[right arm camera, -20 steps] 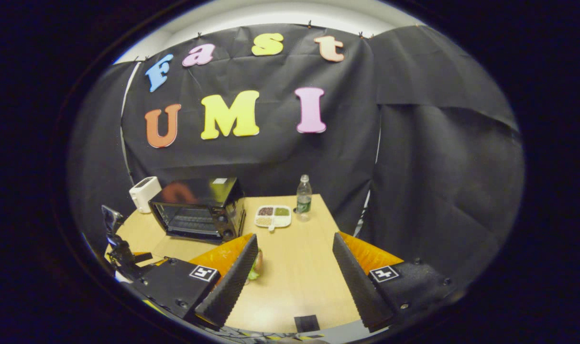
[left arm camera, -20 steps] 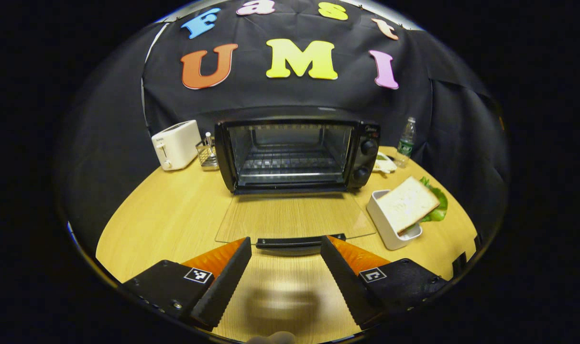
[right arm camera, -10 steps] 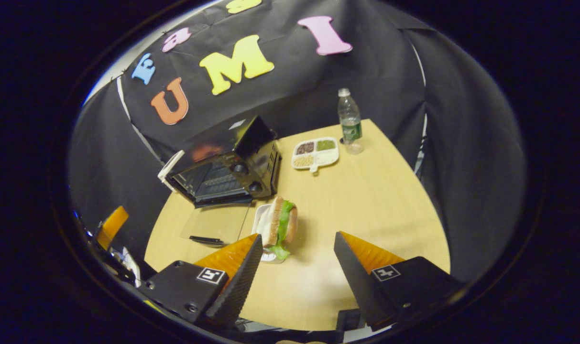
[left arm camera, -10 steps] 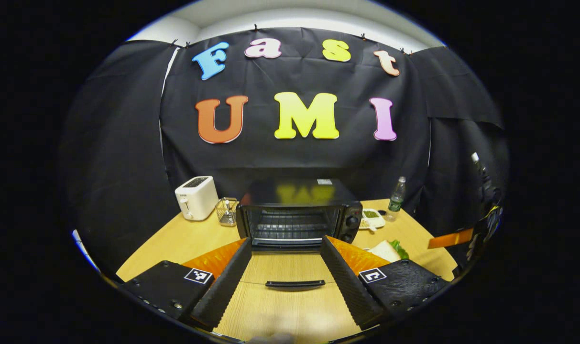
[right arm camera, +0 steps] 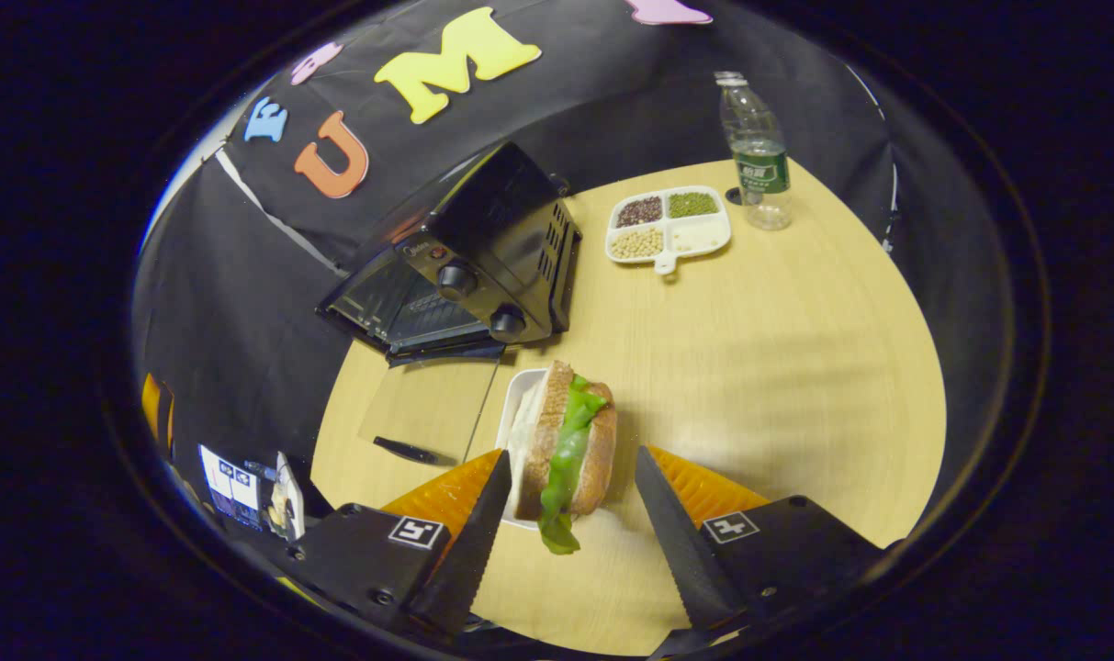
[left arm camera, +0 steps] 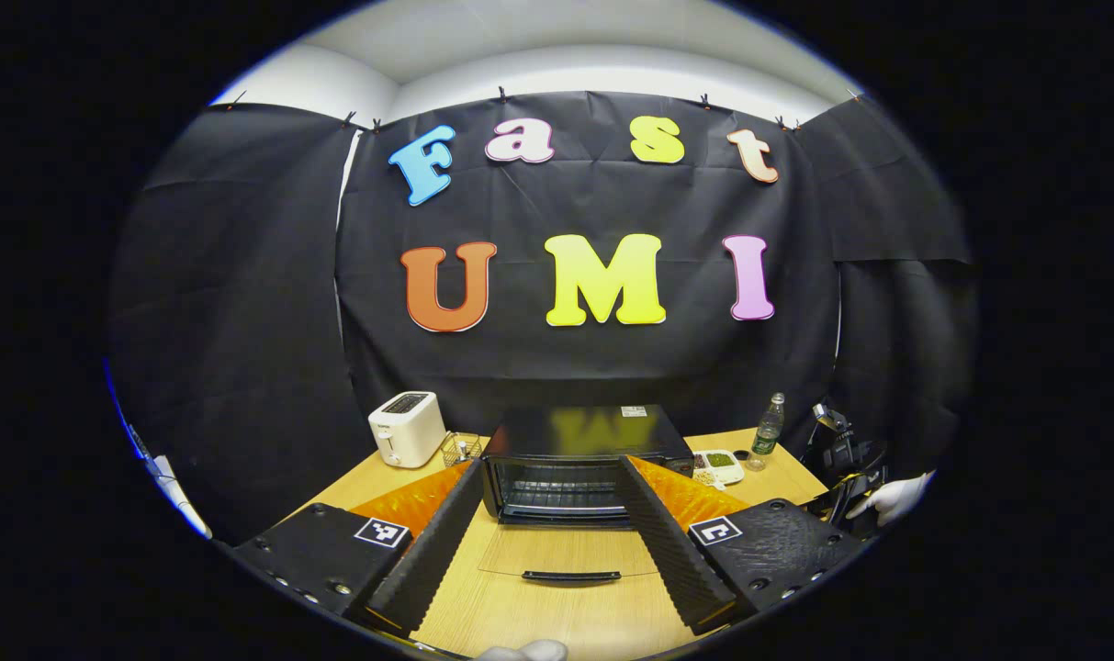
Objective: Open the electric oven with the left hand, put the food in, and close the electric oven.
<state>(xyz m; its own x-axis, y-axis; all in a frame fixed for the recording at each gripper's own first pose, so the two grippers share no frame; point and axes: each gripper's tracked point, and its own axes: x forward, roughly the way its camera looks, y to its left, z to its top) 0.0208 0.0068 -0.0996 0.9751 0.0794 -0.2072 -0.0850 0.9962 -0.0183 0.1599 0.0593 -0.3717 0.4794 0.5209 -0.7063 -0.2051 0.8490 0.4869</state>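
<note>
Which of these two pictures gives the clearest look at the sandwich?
The right gripper view: the sandwich stands on edge in its white dish, bread and lettuce plain, between the open right gripper. The left gripper view gives no clear look at it.

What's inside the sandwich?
Green lettuce sticks out between the two bread slices of the sandwich, which stands on edge in a white tray. Anything deeper in the filling is covered by the bread.
</note>
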